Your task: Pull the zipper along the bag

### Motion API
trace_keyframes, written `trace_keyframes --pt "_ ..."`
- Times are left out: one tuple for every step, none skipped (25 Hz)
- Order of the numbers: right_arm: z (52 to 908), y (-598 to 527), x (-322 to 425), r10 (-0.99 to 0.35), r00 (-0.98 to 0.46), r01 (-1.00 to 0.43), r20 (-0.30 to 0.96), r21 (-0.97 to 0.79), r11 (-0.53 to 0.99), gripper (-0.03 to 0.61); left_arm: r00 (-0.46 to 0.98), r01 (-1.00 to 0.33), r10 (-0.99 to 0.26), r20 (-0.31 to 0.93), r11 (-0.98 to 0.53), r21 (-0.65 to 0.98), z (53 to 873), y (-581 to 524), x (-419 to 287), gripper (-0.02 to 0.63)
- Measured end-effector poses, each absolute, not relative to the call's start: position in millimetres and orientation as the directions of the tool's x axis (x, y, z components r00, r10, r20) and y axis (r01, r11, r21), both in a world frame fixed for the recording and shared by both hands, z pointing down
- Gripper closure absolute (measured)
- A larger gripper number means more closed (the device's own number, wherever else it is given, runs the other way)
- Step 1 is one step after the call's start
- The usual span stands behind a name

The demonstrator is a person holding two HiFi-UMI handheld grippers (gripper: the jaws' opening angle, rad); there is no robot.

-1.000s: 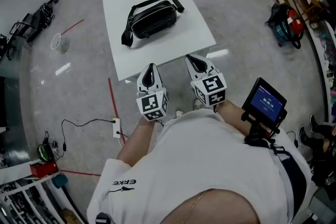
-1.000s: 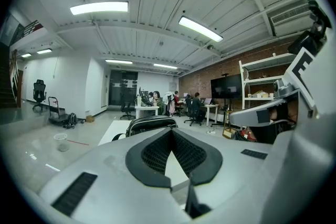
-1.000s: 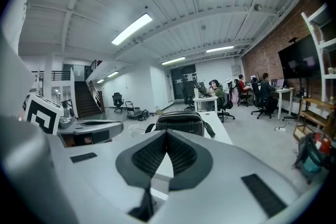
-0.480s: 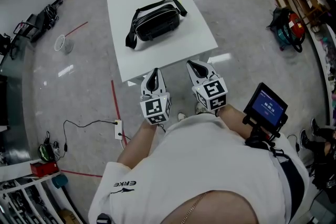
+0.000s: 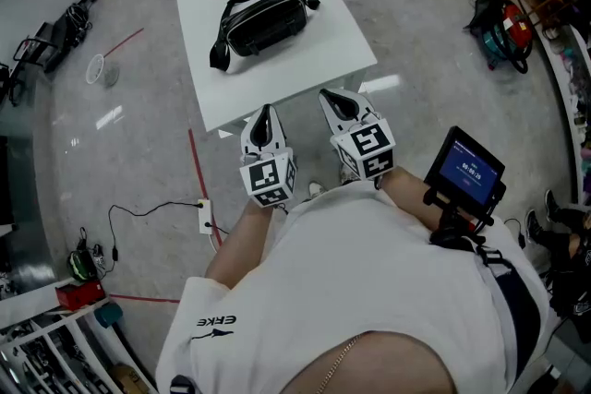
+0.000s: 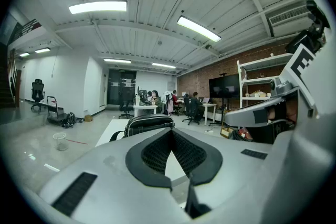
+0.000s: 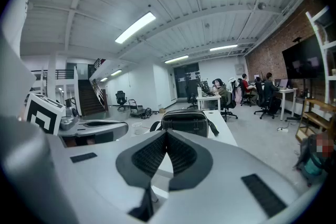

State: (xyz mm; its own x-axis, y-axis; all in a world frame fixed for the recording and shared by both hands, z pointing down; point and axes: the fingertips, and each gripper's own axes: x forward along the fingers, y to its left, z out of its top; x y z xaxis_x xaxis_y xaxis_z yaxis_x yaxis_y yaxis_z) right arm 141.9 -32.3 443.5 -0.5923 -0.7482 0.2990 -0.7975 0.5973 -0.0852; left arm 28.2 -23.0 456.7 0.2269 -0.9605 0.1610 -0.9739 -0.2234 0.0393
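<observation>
Shift since half a second ago: white surface and black waist bag sit slightly higher and further left in the head view; left gripper and right gripper keep their places side by side at the near edge.
Head view, bag: lies mid-surface with its strap looped round it, well apart from both grippers.
Head view, surroundings: small blue screen by the person's right arm; red tape line and power strip on the floor; backpack at far right.
Left gripper view: jaws together, nothing clamped; bag straight beyond the tips, bare surface between; right gripper alongside at right; clear bin on the floor at left.
Right gripper view: jaws pressed together, empty; bag dead ahead on the surface; left gripper at left; staircase behind it; seated people at desks far back.
</observation>
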Motion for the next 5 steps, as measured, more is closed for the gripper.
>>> trace_keyframes --pt "443.0 -32.8 142.2 -0.749 -0.592 -0.798 0.298 -0.083 0.597 0.574 0.225 -0.974 -0.961 0.160 -0.221 0.041 457.1 -23.2 27.8 0.611" --pt "442.8 -33.1 142.5 -0.750 -0.592 -0.798 0.296 -0.082 0.597 0.574 0.223 -0.975 -0.962 0.159 -0.219 0.042 457.5 -23.3 27.6 0.611" --pt "442.8 -33.4 142.8 -0.750 -0.592 -0.798 0.295 -0.080 0.598 0.574 0.221 -0.975 -0.962 0.158 -0.217 0.043 458.0 -23.2 27.5 0.611" --pt "443.0 -33.7 143.0 -0.750 -0.592 -0.798 0.295 -0.079 0.598 0.574 0.220 -0.976 -0.963 0.158 -0.215 0.044 458.6 -23.1 27.4 0.611" --pt "443.2 -34.0 143.1 -0.750 -0.592 -0.797 0.294 -0.078 0.599 0.574 0.218 -0.976 -0.963 0.157 -0.214 0.045 459.1 -23.0 27.2 0.611"
